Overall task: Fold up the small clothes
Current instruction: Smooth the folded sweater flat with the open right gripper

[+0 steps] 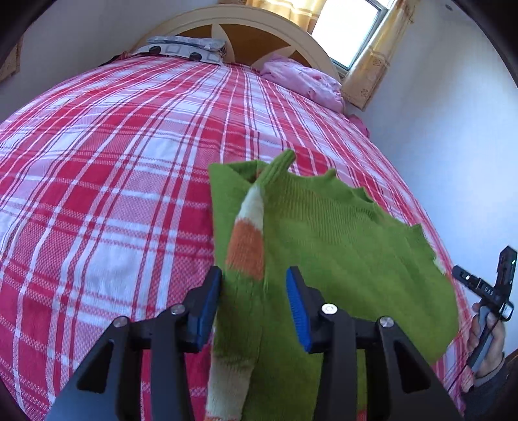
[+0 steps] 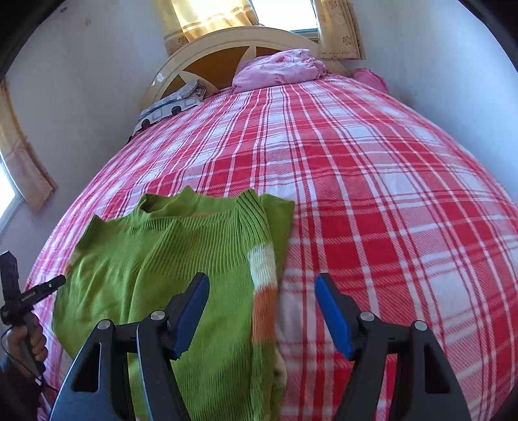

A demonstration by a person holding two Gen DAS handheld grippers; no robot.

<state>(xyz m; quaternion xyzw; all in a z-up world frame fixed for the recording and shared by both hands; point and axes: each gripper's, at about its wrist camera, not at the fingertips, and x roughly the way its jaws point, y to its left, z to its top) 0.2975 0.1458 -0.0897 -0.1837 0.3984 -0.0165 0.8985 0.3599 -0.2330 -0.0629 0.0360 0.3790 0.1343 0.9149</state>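
Observation:
A small green knit sweater [image 1: 340, 243] [image 2: 145, 259] lies flat on the red and white plaid bed [image 1: 113, 162] [image 2: 388, 194]. Its sleeve, striped orange and white [image 1: 246, 246] [image 2: 264, 268], is folded along the body. My left gripper [image 1: 254, 275] is open low over the sweater, with the sleeve running between its blue pads; the pads do not press it. My right gripper [image 2: 261, 280] stands wide open over the striped sleeve at the sweater's edge, holding nothing. Each view shows the other hand [image 1: 485, 336] [image 2: 26, 340] on its handle at the frame's edge.
A crumpled pink cloth [image 1: 301, 81] [image 2: 278, 68] and a patterned pillow [image 1: 184, 48] [image 2: 168, 107] lie at the head of the bed by the cream headboard [image 1: 259, 22] [image 2: 226, 42]. White walls flank the bed. Bare plaid bedcover stretches beyond the sweater.

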